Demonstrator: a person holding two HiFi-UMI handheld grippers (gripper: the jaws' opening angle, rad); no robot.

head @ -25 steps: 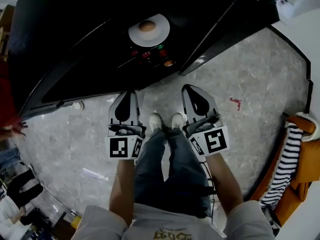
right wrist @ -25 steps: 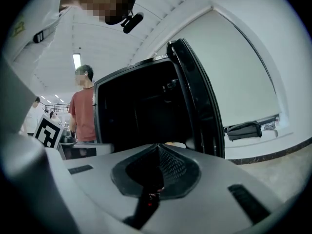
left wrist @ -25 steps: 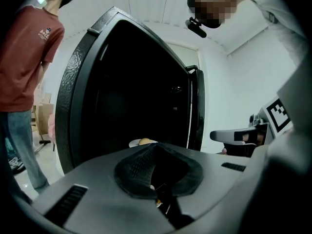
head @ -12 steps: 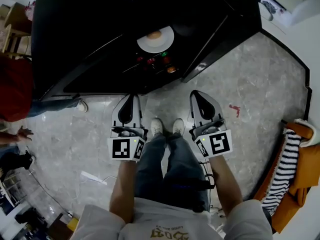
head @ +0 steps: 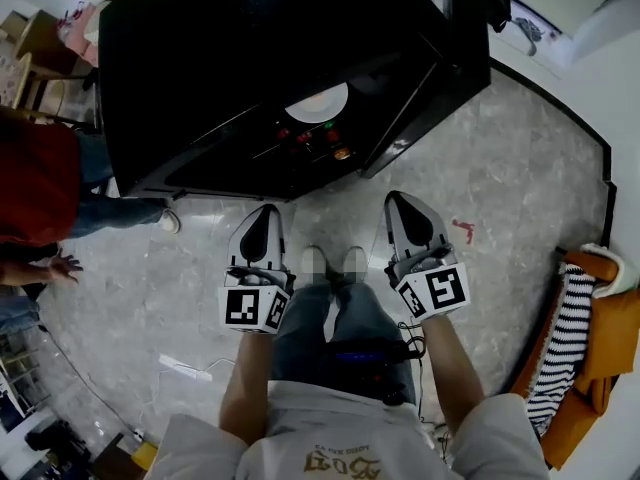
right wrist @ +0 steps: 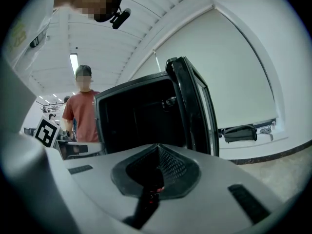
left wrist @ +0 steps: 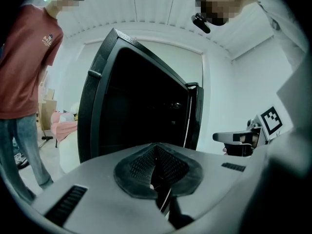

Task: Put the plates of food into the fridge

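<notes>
— Two grippers, both empty: we read the left gripper and the right gripper with jaws pressed together, held low, near us.
— The plate?
— On a shelf inside the open fridge, far ahead. We judge it stiff, slick and breakable, with the food loose on top; take the near rim, keep it level.
— Views?
— Only the head view shows the plate. The gripper views give a dark interior, plus a bystander at left.

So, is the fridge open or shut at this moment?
Open. In the head view the fridge has its door swung outward, and a plate with food shows on a shelf inside.
</notes>
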